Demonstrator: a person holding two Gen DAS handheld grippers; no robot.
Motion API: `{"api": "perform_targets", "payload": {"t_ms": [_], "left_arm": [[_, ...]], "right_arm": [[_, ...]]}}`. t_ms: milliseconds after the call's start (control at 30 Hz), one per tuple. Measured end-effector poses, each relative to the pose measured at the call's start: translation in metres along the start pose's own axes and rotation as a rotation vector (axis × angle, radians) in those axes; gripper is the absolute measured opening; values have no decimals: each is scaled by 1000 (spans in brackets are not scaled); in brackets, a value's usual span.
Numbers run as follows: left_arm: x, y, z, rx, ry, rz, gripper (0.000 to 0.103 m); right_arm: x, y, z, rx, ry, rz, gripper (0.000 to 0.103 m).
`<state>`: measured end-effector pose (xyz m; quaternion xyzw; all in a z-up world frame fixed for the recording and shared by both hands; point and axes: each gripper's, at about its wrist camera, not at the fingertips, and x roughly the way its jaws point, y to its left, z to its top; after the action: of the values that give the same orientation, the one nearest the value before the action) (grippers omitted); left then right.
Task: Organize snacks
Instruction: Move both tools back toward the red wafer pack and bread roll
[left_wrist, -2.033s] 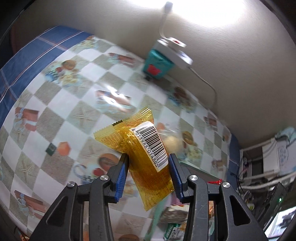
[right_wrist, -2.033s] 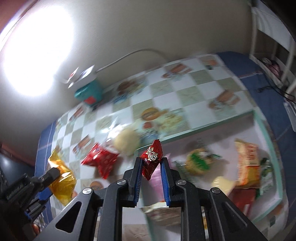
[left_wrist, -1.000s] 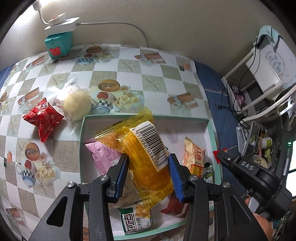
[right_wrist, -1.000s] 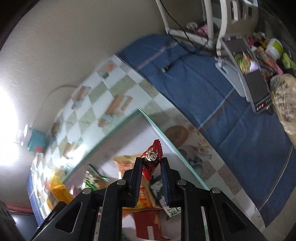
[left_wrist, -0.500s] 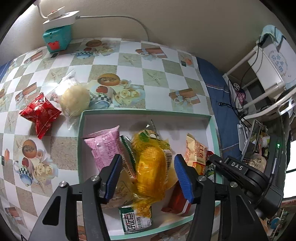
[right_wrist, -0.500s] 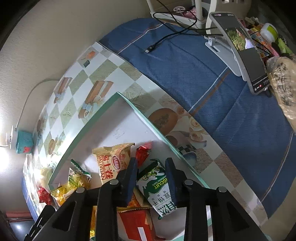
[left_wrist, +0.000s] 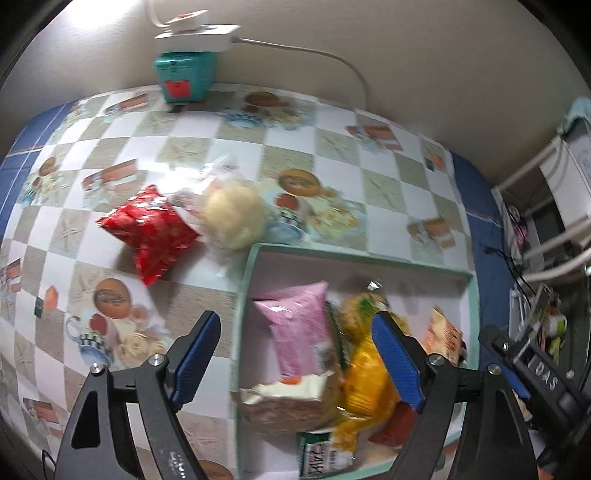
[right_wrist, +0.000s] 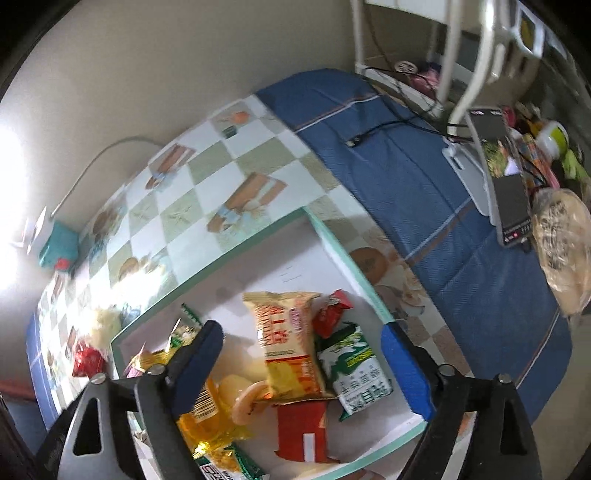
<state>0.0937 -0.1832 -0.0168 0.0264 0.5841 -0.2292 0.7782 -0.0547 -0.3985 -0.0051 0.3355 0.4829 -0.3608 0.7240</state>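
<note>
Our left gripper (left_wrist: 293, 349) and right gripper (right_wrist: 304, 363) have just opened wide, empty, over the mint-rimmed box (right_wrist: 345, 254) of crinkly snack packets. Only our left view shows the red packet (left_wrist: 151, 232) outside, on the glossy checkered tablecloth (left_wrist: 110, 155).

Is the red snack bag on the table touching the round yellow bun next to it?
Cannot tell. In the left wrist view the red snack bag and the round yellow bun meet edge to edge, but blur and the bun's clear wrapper hide any gap.

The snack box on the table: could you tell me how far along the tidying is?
Mostly done: the box already holds the pink packet, yellow packet and others. Both tools, left and right, have just opened and hold nothing. Left on the table: the red packet and the wrapped bun.
</note>
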Motion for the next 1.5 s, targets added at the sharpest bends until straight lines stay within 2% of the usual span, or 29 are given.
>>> {"api": "perform_targets", "payload": {"t_ms": [167,400,600,767,867,1100,1500], "left_arm": [[-2,32,9,-72,-14,24,85],[-9,99,20,-223,-38,52,85],[-14,137,21,-267,-58,127,85],[-16,157,24,-274,-54,158,86],[-17,170,26,-282,-54,182,99],[-26,202,28,-343,-70,205,99],[-40,256,24,-484,-113,214,99]], "right_arm": [[3,26,-9,-69,12,-1,98],[2,62,-20,-174,2,-29,103],[1,88,-31,-225,-1,-35,103],[3,110,-41,-264,7,-26,103],[3,123,-48,-276,12,-10,103],[5,153,-63,-312,19,22,103],[17,207,-95,-375,62,140,103]]}}
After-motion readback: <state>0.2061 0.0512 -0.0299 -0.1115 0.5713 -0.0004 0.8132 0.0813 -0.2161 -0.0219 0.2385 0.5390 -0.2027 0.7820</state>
